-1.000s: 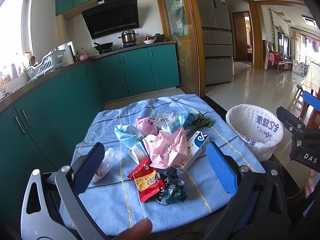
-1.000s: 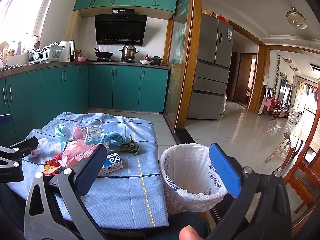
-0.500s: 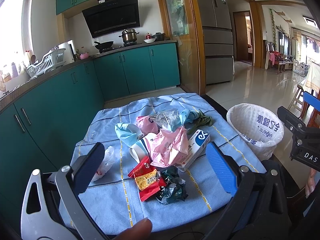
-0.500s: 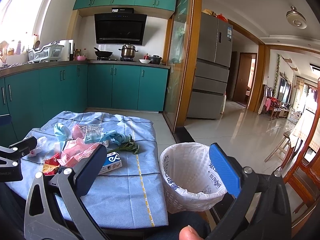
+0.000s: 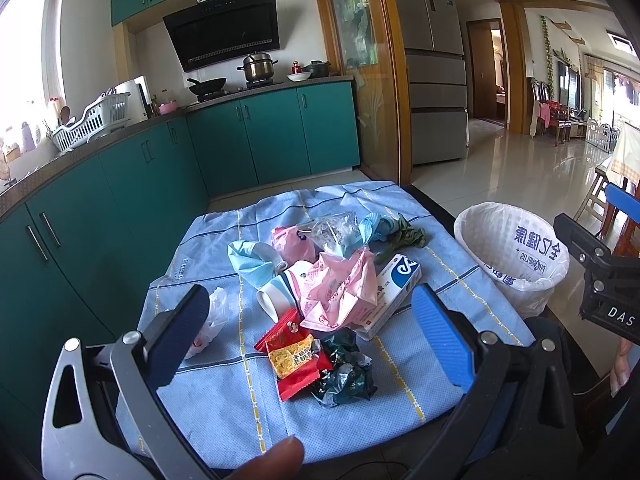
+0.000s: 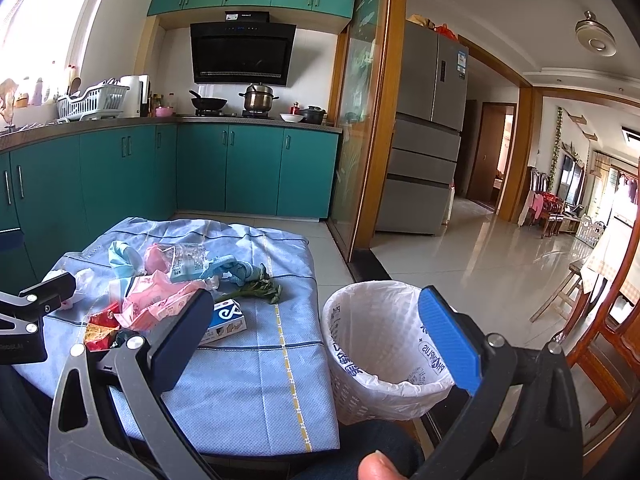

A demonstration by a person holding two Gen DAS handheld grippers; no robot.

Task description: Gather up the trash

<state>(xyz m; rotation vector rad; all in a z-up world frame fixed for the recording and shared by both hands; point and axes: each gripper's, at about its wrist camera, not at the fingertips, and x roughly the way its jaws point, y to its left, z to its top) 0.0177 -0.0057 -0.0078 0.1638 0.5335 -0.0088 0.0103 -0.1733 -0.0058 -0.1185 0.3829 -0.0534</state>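
On the blue cloth (image 5: 224, 400) the trash (image 5: 320, 296) is lying untouched; we are holding both tongs, left (image 5: 308, 332) and right (image 6: 316, 328), spread and empty, barely shifting, nothing binned (image 6: 384, 344) yet.

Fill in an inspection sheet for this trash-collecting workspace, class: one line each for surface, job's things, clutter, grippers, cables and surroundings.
Surface: table under a blue checked cloth, wrinkled at the far end.
Job's things: wrappers piled mid-cloth: red snack packet, dark green foil wrapper, pink plastic bag, white-and-blue carton, paper cup on its side, wilted greens. White-lined waste basket beside the table, nothing visible in it.
Clutter: white crumpled bag apart from the pile.
Grippers: left gripper and right gripper both open, holding nothing.
Cables: nothing seen.
Surroundings: teal cabinets, steel pot on the stove, refrigerator, wooden chair.
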